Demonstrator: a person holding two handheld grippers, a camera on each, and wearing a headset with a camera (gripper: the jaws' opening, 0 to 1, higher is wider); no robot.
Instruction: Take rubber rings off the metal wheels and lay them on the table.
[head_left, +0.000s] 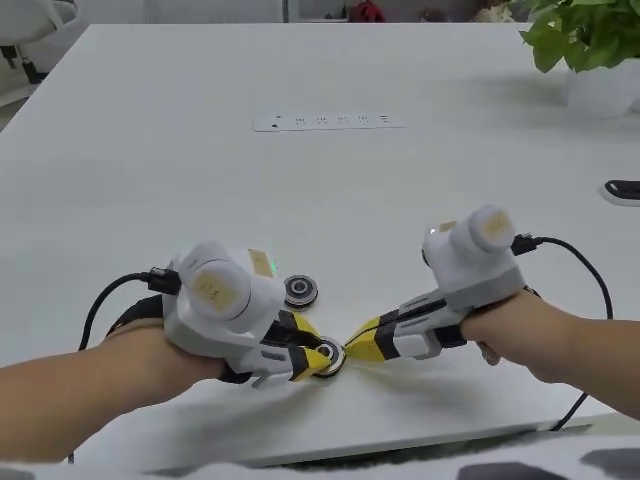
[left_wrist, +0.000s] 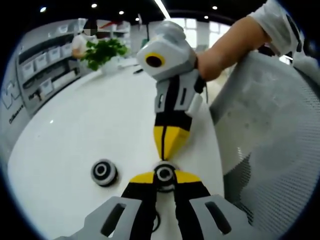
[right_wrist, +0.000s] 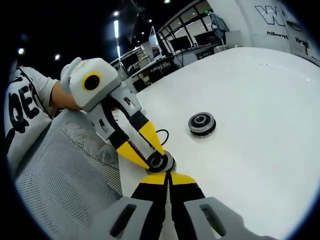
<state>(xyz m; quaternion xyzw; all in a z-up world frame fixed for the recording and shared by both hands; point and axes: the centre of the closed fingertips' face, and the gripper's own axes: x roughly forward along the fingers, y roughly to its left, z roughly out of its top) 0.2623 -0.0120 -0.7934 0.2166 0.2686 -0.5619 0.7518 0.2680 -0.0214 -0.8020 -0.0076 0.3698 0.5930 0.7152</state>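
Left gripper (left_wrist: 165, 181) is clamped on a metal wheel (left_wrist: 165, 173) at the near edge of the table (head_left: 330, 180) – steadying it, I judge – while the right gripper (right_wrist: 169, 176), jaws pressed together, meets its rim tip-on to work at the rubber ring (right_wrist: 167, 165), and a second wheel (head_left: 300, 290) lies just beyond.

- White power strip (head_left: 328, 122) lies flat, upper centre of the head view.
- Leafy green plant (head_left: 585, 35) stands in a white pot (head_left: 603, 90), upper right corner.
- Small black object (head_left: 622, 189) lies at the right edge.
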